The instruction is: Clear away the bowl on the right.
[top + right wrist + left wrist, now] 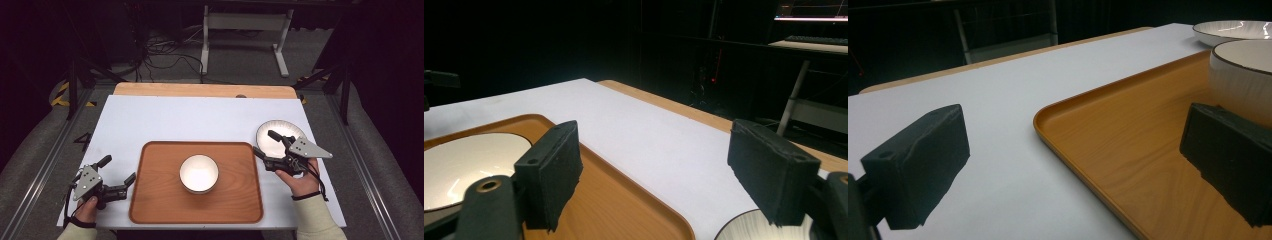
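A white bowl (199,172) stands in the middle of a brown wooden tray (160,192) on the white table. A white plate (286,128) with a dark rim lies just right of the tray. My left gripper (118,170) is open at the tray's left edge, which runs between its jaws (1073,160); the bowl (1243,75) and the plate (1233,30) lie beyond. My right gripper (265,142) is open, one jaw over the plate's left part and the other by the tray's right edge. In the right gripper view (659,172) the bowl (464,165) sits left and the plate's rim (749,227) is at the bottom.
The white table top (200,120) ends in a wooden strip (200,90) at the far side. Beyond it on the dark floor are cables (165,57) and a white stand (245,22). A person's hands and cream sleeves come in at the bottom.
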Tool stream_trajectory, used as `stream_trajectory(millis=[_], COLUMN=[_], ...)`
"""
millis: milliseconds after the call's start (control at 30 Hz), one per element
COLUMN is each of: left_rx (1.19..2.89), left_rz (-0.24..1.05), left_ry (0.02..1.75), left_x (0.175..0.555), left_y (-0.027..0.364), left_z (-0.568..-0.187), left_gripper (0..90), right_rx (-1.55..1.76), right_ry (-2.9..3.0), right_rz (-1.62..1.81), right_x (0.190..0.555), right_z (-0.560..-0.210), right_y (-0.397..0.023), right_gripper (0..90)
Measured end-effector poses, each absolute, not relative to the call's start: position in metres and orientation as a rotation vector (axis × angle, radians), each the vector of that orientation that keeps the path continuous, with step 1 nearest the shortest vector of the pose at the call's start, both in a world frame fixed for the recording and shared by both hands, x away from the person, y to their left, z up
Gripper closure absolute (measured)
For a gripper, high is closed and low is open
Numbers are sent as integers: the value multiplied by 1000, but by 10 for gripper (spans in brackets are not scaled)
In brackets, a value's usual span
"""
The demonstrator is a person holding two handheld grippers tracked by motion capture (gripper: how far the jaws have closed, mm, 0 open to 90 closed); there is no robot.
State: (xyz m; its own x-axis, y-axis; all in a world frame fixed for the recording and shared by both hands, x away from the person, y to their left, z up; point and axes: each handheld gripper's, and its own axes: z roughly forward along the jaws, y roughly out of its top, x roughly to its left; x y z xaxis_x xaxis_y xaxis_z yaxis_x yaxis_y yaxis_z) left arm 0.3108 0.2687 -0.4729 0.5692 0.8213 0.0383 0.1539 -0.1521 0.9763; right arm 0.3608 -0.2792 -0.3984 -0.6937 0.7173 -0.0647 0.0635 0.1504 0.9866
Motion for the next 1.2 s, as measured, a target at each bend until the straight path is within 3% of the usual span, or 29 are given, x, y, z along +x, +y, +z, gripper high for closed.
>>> stream_trajectory(millis=[1200], left_rx=[1650], left_rz=[721], left_ry=[830], left_x=[311], left_y=[269], left_z=[-473], left_gripper=[2], right_rx=[877], right_ry=[1995], right_rz=[1528], right_x=[358], right_z=[-455], right_y=[-299], right_gripper=[180])
